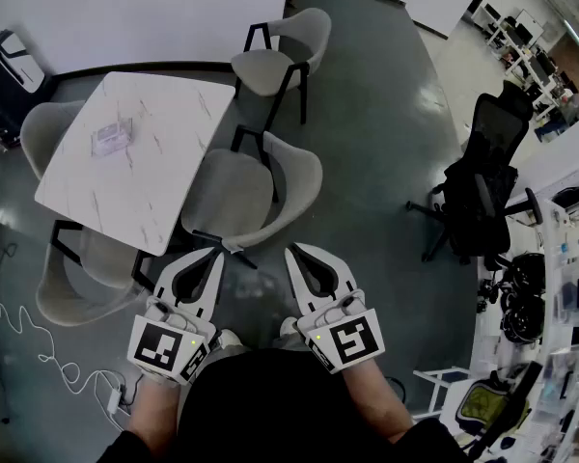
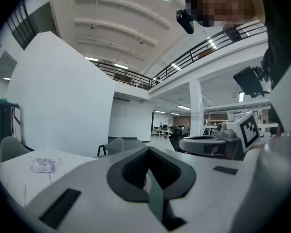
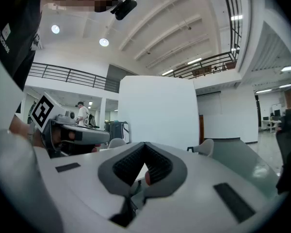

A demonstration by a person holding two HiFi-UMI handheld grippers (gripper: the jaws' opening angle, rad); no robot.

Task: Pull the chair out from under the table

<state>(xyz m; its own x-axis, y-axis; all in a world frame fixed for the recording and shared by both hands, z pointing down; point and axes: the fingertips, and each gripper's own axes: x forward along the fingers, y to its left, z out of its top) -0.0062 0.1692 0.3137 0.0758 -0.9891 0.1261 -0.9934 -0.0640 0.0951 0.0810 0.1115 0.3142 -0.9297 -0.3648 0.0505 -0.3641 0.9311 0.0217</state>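
Both jaw pairs were pressed together with nothing between them: my left gripper [image 1: 206, 258] and right gripper [image 1: 297, 257] sat side by side, close to my body. From my head I saw the left tips just beside the dark legs of the chair [image 1: 256, 196]. It stood at the right corner of the white table [image 1: 145, 186], its back toward me. Its seat met the tabletop's edge, and I could not tell whether any part lay under it. Neither gripper view showed that chair; my own jaws blocked everything low. The left gripper view did catch the tabletop and a small clear box [image 2: 42, 165] on it. The right one caught a distant person in a white shirt [image 3: 82, 114]. Bare grey floor [image 1: 376, 162] lay open between the chair and a black office chair [image 1: 482, 186]. White cables [image 1: 24, 340] trailed at my left, cut off by the frame.
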